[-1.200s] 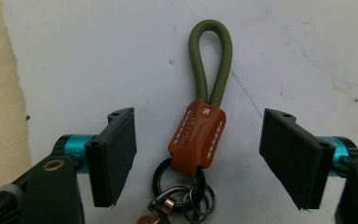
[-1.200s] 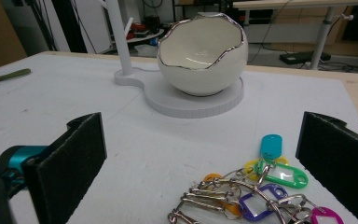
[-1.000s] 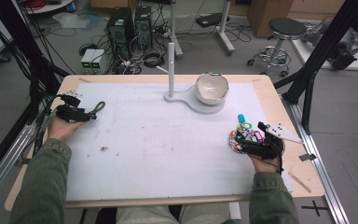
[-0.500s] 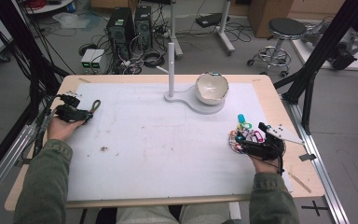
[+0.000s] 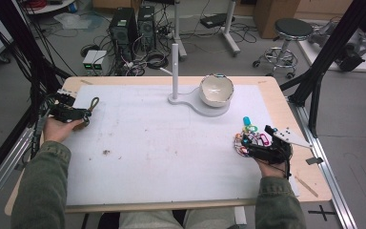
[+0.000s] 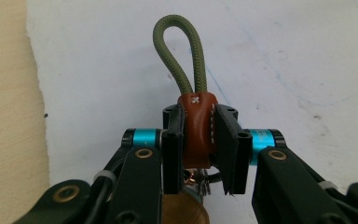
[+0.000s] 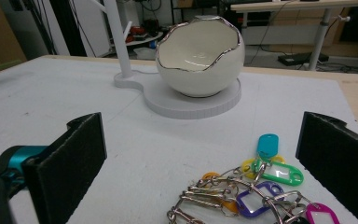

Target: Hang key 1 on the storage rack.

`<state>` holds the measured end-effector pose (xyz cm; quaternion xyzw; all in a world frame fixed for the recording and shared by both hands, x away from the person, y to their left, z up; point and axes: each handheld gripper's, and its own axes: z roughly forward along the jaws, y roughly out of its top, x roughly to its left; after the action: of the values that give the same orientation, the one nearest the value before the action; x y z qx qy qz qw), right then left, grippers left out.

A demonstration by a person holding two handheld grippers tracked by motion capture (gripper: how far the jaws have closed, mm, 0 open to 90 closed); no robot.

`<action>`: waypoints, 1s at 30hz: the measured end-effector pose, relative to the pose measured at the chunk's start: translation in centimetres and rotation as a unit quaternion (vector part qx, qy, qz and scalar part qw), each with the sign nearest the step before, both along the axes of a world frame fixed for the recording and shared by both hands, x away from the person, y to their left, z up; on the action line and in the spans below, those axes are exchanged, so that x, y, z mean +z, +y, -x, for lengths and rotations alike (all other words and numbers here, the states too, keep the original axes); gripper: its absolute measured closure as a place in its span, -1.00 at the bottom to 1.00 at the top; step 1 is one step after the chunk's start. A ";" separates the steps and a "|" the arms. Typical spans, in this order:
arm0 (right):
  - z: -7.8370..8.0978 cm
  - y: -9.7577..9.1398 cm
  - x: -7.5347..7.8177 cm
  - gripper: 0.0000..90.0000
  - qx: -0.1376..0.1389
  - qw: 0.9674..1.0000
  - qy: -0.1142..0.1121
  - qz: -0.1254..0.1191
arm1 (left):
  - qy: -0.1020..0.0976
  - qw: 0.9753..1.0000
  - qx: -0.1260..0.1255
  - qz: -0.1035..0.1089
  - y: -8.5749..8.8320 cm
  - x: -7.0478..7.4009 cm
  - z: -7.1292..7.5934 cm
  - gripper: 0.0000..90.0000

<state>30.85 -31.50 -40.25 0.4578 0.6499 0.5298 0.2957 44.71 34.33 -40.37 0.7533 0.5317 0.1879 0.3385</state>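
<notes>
Since the earlier high view, the left gripper (image 5: pixel 83 115) has been lifted slightly at the left edge of the table (image 5: pixel 286 102), and its jaws have just been closing on the keychain (image 5: pixel 91 106); the right gripper (image 5: pixel 248 149) has not shifted.

From the high view, the keychain's olive loop is seen jutting past the left gripper over the white mat (image 5: pixel 162 148). The right gripper rests by a bunch of key tags (image 5: pixel 249 135) near the mat's right edge. A white, egg-shaped bowl (image 5: pixel 216 89) with a jagged rim stands on a flat white stand (image 5: pixel 190 99) with a thin post.

From the left gripper view, the keychain (image 6: pixel 196 126) is pinched between the black pads: a stitched brown leather sleeve, smooth and rounded, from which a woven olive cord loop rises above the mat.

From the right gripper view, the foam-faced jaws are spread wide with nothing gripped. Glossy plastic tags (image 7: pixel 256 186) in teal, green, purple and pink lie on metal rings between them, and the glazed, silver-edged bowl (image 7: pixel 200 56) stands beyond.
</notes>
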 end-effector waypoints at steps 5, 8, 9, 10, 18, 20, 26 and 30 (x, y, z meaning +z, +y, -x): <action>0.0 -0.1 0.0 -0.98 -0.005 1.000 -0.002 -0.001 | -0.022 1.000 -0.011 0.020 -0.4 1.2 0.8 0.63; 0.1 -0.2 0.1 -0.98 -0.005 1.000 -0.002 -0.004 | -0.033 0.999 -0.020 0.026 -0.7 2.2 1.2 0.63; 0.1 -0.2 0.1 -0.98 -0.005 1.000 -0.003 -0.005 | -0.036 0.999 -0.021 0.029 -0.8 2.5 1.2 0.63; 0.1 -0.2 0.1 -0.98 -0.007 1.000 -0.004 -0.005 | -0.040 0.998 -0.020 0.033 -0.8 2.8 1.3 0.63; 0.1 -0.4 0.1 -0.98 -0.007 1.000 -0.006 -0.009 | -0.059 0.995 -0.024 0.071 -1.3 4.8 1.7 0.63; 0.1 -0.4 0.1 -0.98 -0.007 1.000 -0.005 -0.010 | -0.058 0.995 -0.024 0.077 -1.6 5.0 1.7 0.63; 0.1 -0.4 0.1 -0.98 -0.006 1.000 -0.005 -0.010 | -0.063 0.994 -0.030 0.089 -2.2 5.7 1.7 0.63; 0.1 -0.3 0.1 -0.98 -0.004 1.000 -0.005 -0.009 | -0.057 0.993 -0.022 0.104 -2.8 5.9 1.2 0.63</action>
<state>30.77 -31.85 -40.14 0.4605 0.6418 0.5367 0.2966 43.52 31.53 -34.52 0.7134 0.5115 0.1665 0.4491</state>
